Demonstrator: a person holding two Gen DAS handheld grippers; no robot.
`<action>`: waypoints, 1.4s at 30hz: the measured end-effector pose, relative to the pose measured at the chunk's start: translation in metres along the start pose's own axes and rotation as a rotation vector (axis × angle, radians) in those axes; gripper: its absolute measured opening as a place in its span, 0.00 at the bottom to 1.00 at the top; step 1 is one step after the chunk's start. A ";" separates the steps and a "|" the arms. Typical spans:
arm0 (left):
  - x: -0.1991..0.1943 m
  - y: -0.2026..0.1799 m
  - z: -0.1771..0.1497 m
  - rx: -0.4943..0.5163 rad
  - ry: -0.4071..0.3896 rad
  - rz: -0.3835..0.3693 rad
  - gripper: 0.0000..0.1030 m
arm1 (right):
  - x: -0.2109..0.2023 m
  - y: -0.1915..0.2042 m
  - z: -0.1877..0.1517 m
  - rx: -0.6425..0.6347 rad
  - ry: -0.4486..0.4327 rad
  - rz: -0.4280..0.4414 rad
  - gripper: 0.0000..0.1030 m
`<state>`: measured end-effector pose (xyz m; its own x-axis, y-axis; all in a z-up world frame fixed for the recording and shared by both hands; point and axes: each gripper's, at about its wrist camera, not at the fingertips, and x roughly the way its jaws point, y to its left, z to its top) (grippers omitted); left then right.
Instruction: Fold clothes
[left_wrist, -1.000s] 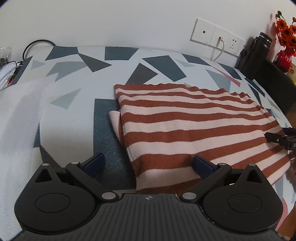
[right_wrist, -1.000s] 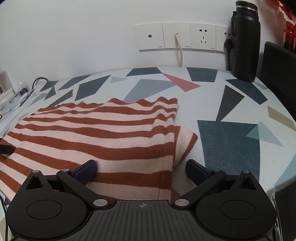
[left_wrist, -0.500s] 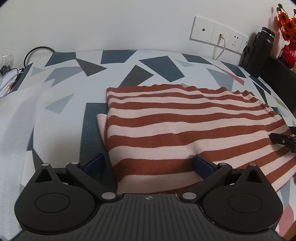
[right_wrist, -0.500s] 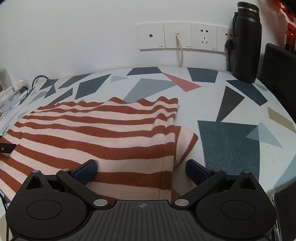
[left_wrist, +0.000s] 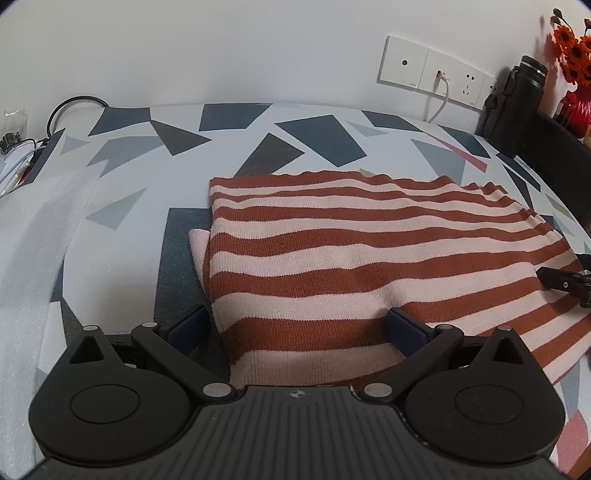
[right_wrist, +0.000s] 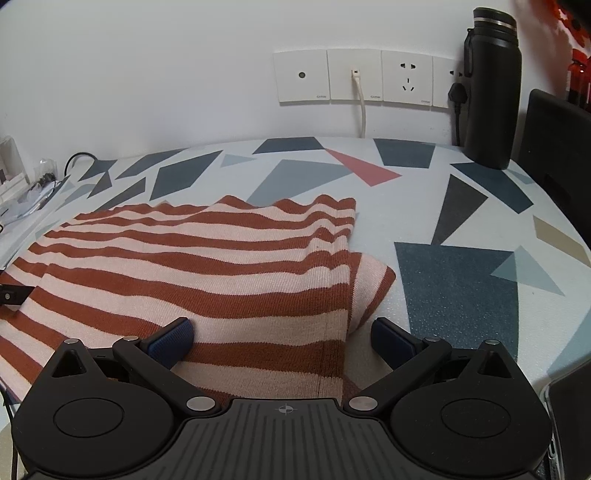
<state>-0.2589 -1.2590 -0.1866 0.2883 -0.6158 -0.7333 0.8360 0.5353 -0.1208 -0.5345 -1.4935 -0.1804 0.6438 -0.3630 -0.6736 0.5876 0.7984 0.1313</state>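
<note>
Cloth: the red-and-pink striped knitted cloth (left_wrist: 332, 258) lies folded on the table with the grey and blue triangle-pattern cover (left_wrist: 147, 166).
Left gripper (left_wrist: 295, 328): fingers spread wide, one on each side of the cloth's near left corner, gripping nothing.
Right gripper (right_wrist: 282, 336): fingers spread wide around the cloth's near right corner, gripping nothing.
Behind: a tall black bottle (right_wrist: 491, 85) stands by the white wall sockets (right_wrist: 354, 75).

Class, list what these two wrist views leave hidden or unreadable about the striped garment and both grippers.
- Striped garment, near hem: both views, hidden behind each gripper's body.
- Its underlayers: only a pale flap peeks out in the left view; the top layer covers the rest.
- Right gripper: left view, cut off by the frame edge.
- Left gripper: right view, only a tip shows at the edge.
</note>
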 end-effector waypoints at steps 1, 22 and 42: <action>0.000 0.000 0.000 0.001 -0.001 0.000 1.00 | 0.000 0.000 0.000 0.000 0.000 0.000 0.99; 0.003 0.000 0.005 0.022 0.009 -0.025 1.00 | 0.009 -0.002 0.013 -0.026 0.050 0.029 0.99; 0.009 0.000 0.009 0.020 0.001 -0.032 1.00 | 0.018 -0.008 0.025 -0.002 0.088 0.057 0.99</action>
<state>-0.2521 -1.2696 -0.1868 0.2611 -0.6317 -0.7299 0.8538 0.5040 -0.1307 -0.5154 -1.5189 -0.1755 0.6310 -0.2734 -0.7260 0.5498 0.8178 0.1699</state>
